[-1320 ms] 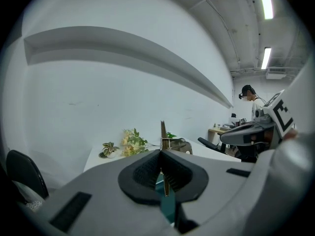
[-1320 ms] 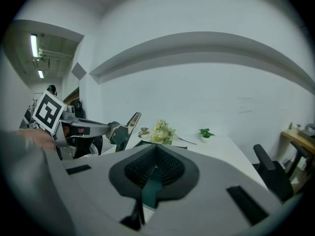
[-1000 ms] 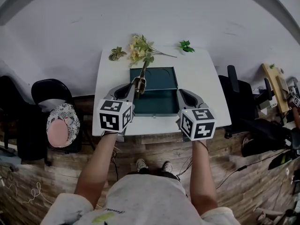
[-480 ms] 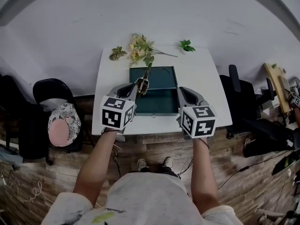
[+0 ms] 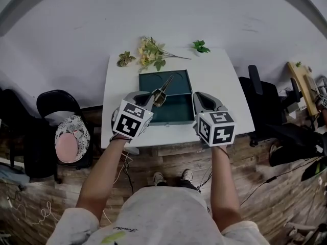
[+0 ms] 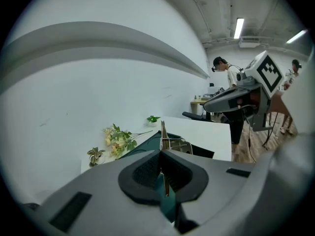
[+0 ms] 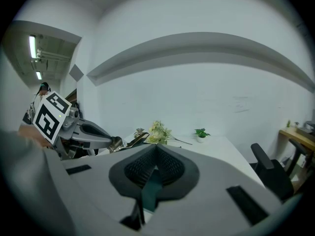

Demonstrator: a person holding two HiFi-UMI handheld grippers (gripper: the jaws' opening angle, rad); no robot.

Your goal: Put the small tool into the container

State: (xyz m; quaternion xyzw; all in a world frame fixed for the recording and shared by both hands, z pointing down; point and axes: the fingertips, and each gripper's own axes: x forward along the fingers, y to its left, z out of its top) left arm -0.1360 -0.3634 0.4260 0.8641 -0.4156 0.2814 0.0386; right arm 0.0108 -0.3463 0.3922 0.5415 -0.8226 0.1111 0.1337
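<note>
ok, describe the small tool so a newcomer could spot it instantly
On the white table lies an open dark green case. Over its left side, the left gripper is shut on the small tool, which angles toward the wall. Unlike the flowers at the table's far edge, it is slim, brass-coloured metal.

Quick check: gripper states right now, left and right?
Left gripper: jaws shut on the small tool.
Right gripper: jaws shut, nothing between them.

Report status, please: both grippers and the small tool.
Left gripper shut on small tool, held above open green container. Right gripper shut, empty, at container's right side. No obstacle seen in container.
</note>
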